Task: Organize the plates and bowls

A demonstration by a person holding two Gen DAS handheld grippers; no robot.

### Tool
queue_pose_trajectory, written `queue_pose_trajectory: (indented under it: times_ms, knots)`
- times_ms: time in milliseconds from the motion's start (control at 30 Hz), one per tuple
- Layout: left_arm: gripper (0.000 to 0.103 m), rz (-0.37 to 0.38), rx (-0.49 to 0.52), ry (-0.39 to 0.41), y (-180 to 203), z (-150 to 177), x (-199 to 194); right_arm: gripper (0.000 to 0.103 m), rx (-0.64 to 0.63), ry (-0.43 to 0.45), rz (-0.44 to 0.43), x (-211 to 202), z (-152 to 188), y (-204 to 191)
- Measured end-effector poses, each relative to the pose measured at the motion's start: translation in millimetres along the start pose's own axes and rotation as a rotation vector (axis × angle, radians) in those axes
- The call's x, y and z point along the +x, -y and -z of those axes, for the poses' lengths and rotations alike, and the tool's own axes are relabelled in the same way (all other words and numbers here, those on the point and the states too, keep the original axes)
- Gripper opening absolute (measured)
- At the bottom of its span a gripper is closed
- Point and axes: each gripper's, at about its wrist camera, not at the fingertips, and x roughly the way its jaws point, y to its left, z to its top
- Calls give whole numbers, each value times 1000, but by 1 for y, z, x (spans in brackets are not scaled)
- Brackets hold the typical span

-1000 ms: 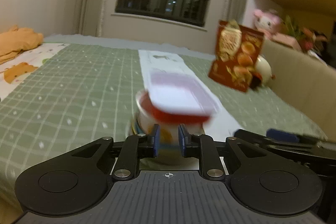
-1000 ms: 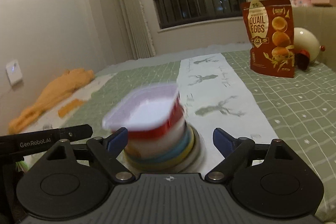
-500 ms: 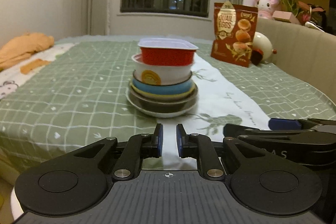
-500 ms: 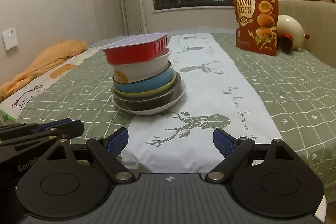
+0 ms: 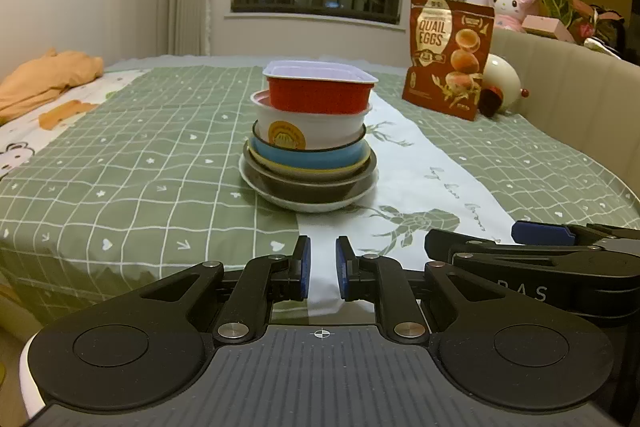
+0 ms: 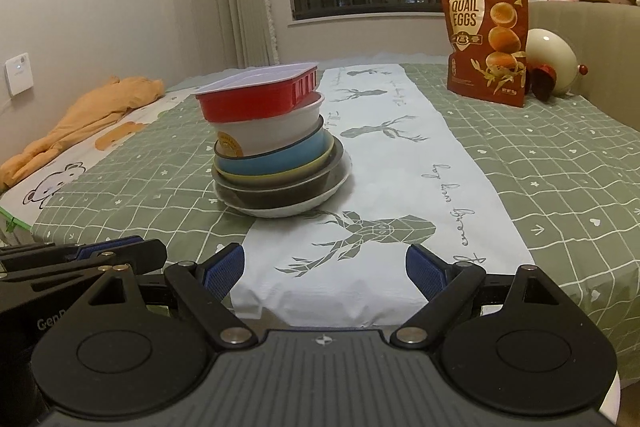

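A stack of dishes point(image 5: 308, 147) stands on the table's white runner point(image 5: 432, 167). From the top it holds a red tub with a white rim point(image 5: 318, 93), a white bowl with an orange logo point(image 5: 312, 131), blue, yellow and dark bowls, and a white plate point(image 5: 308, 203). The stack point(image 6: 276, 147) leans slightly in the right wrist view. My left gripper point(image 5: 322, 267) is shut with nothing held, well short of the stack. Beside it, my right gripper point(image 6: 324, 271) stands open and empty at the table's near edge.
A red quail-egg bag point(image 5: 448, 59) and a cream round ornament point(image 5: 502, 83) stand at the back right by a beige padded headboard point(image 5: 568, 99). Orange cloth point(image 5: 44, 83) lies at the far left. Green checked cloth point(image 5: 140, 163) covers the table.
A second ago both grippers were close around the blurred stack; they have since drawn back and down to the table's near edge. Nothing has moved in the last half second.
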Motion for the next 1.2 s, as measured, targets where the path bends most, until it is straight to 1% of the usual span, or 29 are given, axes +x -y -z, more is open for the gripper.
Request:
queue_pose_trajectory:
  times_ms: [733, 1200]
  knots:
    - [16, 13, -9, -2, 1, 1, -1, 89, 0, -4, 0, 2, 1, -2]
    - [16, 8, -12, -5, 0, 0, -1, 89, 2, -4, 0, 2, 2, -1]
